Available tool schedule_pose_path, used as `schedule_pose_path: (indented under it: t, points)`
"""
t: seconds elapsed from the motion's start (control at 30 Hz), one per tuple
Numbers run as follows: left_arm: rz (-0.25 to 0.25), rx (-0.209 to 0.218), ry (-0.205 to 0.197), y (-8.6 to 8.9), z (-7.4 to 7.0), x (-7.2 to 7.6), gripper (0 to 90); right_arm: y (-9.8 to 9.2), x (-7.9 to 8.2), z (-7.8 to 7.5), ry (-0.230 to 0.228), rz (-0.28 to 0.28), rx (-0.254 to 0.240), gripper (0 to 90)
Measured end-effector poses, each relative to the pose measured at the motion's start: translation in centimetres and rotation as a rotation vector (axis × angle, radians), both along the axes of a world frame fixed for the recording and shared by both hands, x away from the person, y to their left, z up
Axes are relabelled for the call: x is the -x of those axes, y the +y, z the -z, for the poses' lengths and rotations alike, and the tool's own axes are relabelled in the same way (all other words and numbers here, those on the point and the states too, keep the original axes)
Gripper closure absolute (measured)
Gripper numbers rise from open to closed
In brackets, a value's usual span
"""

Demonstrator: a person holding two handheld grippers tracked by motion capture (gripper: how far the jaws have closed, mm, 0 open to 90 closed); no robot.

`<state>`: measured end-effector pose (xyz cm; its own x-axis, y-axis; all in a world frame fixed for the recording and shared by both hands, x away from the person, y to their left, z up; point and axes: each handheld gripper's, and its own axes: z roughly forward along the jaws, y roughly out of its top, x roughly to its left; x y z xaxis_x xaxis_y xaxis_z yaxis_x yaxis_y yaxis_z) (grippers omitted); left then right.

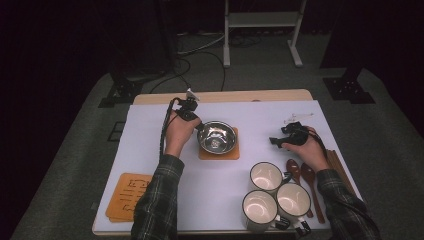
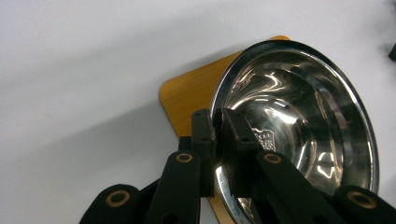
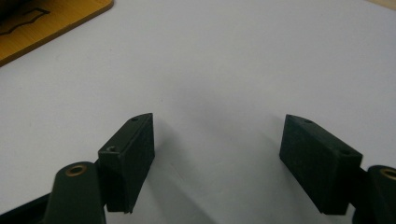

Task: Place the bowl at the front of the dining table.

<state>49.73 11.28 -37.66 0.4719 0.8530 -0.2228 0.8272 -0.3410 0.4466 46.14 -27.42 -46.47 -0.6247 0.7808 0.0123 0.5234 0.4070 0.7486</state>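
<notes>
- We see the left gripper (image 2: pixel 218 122) clenched on the rim of the steel bowl (image 2: pixel 299 126) — one jaw outside the wall, the other inside, the thin rim pinched between them.
- In the high view, the left gripper (image 1: pixel 199 126) meets the bowl (image 1: pixel 217 137) at its left edge, with the hand just behind it.
- The bowl sits on a square wooden coaster (image 1: pixel 219 151), near the middle of the white table cover (image 1: pixel 215 185); in the left gripper view the coaster (image 2: pixel 196 91) juts out from under the bowl's near side.
- We find the right gripper (image 1: pixel 273 141) well apart from the bowl, to its right, low over bare cover — its jaws stand wide with nothing between them, as the right gripper view shows (image 3: pixel 217 163).
- Near the front edge stand three mugs (image 1: pixel 274 195), close together; two wooden spoons (image 1: pixel 305 180) lie just beside them.
- A stack of coasters (image 1: pixel 127 196) rests at the front left corner.
</notes>
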Motion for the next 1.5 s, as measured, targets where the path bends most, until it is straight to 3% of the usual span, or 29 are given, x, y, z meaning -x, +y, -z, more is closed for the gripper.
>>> schedule_pose_path:
  t: [1.0, 1.5]
  points:
    - [-0.004, -0.064, -0.001, -0.56, 0.83, -0.26, 81.5, 0.0, 0.0, 0.0, 0.0, 0.0, -0.001, 24.7]
    - [-0.007, -0.067, -0.004, -0.54, 0.79, -0.23, 71.3, 0.0, 0.0, 0.0, 0.0, 0.0, 0.0, 24.8]
